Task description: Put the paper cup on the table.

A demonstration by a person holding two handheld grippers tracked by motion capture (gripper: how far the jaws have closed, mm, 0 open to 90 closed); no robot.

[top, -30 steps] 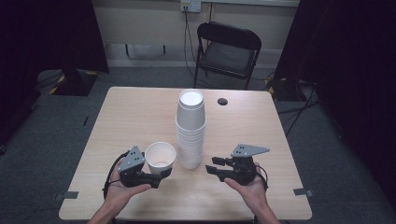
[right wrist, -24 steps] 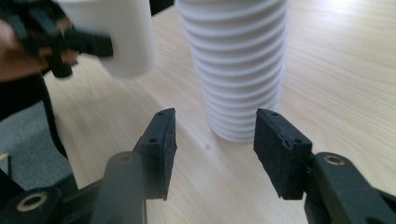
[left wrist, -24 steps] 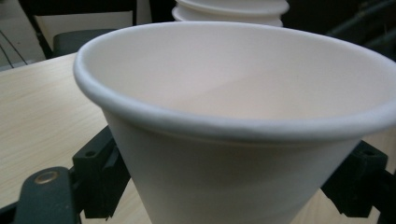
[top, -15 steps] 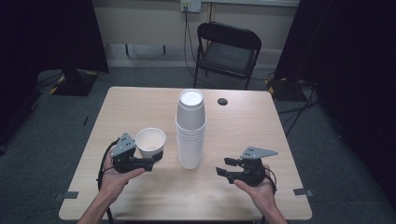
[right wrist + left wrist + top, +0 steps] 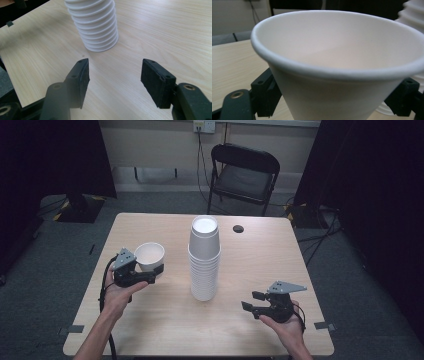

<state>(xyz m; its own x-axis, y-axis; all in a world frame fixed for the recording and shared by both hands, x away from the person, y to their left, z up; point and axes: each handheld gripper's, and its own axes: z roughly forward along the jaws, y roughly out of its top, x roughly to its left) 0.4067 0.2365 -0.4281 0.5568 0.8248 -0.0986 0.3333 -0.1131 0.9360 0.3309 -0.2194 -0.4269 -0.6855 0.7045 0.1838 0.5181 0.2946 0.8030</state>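
Right gripper — held in the person's right hand at the near right of the table. Jaws spread wide with bare tabletop between them; in the right gripper view both black pads face each other across an empty gap, nothing touching either. Points toward the stack.

Left gripper — held in the left hand at the near left of the table, a little farther out than the right one. Jaws pinch a single white cup from both sides. In the left gripper view the cup sits upright with mouth open upward, its tapered wall between the two pads, one pressed on each side below the rim. Whether the cup's base touches the table cannot be told.

Stack — a tall column of nested white cups, mouths down, standing on the table's middle between the two grippers, apart from both. Its ribbed lower rims appear ahead of the right gripper's jaws, and its edge shows just beside the held cup.

Hole — small dark round spot in the tabletop, right of the stack toward the far edge.

Chair — black, folding, on the floor beyond the table's far edge.
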